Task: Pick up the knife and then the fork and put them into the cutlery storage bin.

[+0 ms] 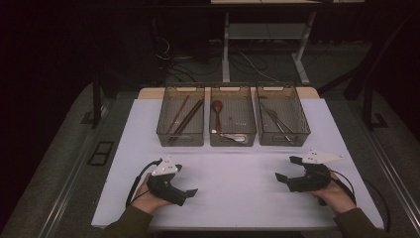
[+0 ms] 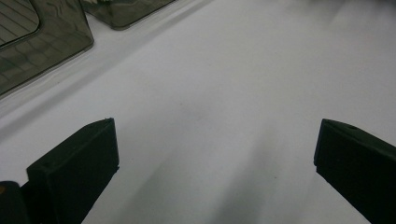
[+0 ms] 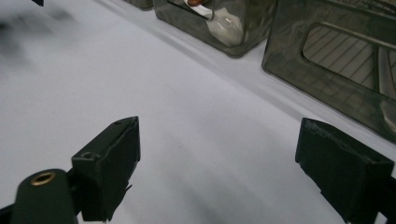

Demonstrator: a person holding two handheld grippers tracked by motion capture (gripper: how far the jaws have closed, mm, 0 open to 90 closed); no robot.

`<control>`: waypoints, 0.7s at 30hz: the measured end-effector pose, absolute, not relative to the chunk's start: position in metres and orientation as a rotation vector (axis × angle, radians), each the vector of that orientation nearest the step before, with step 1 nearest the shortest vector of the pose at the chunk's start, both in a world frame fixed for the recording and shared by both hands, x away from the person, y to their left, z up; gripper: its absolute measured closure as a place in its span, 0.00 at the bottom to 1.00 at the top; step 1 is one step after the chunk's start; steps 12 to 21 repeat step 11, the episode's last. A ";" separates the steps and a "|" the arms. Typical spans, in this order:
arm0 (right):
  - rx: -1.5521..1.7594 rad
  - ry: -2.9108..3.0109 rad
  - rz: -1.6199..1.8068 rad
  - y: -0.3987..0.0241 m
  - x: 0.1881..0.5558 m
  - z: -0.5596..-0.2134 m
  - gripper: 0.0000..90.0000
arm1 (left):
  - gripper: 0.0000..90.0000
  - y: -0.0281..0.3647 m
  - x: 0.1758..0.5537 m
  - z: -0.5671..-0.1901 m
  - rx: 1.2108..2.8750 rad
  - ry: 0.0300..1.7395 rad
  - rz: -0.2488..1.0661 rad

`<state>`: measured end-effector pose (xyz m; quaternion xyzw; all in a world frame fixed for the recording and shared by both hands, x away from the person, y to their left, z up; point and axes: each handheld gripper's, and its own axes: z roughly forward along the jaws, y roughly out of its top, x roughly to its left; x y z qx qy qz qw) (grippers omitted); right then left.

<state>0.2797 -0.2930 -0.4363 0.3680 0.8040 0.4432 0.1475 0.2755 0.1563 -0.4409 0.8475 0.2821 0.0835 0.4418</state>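
Left bin (image 1: 181,130): smoky clear plastic; holds chopsticks (image 1: 184,117), lying lengthwise.
Middle bin (image 1: 233,131): holds wooden spoon (image 1: 217,111) and white spoon (image 1: 234,137).
Right bin (image 1: 283,129): holds metal cutlery (image 1: 277,121).

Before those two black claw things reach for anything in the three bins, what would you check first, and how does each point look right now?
1. Left gripper open and holding nothing: ok, jaws spread wide.
2. Right gripper open and holding nothing: ok.
3. White table between grippers and bins free of obstacles: ok.
4. Three bins upright, side by side: ok.
5. Contents sorted: chopsticks in left bin, wooden spoon in middle bin, metal utensils in right bin: ok, though exact pieces in the right bin cannot tell.
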 end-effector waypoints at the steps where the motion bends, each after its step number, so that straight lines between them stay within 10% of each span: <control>1: 1.059 2.315 1.272 -0.294 0.279 -0.437 0.16 | 0.00 0.156 0.276 -0.441 2.103 0.700 0.207; 21: 1.053 2.325 1.269 -0.293 0.277 -0.440 0.15 | 0.00 0.157 0.275 -0.441 2.100 0.696 0.206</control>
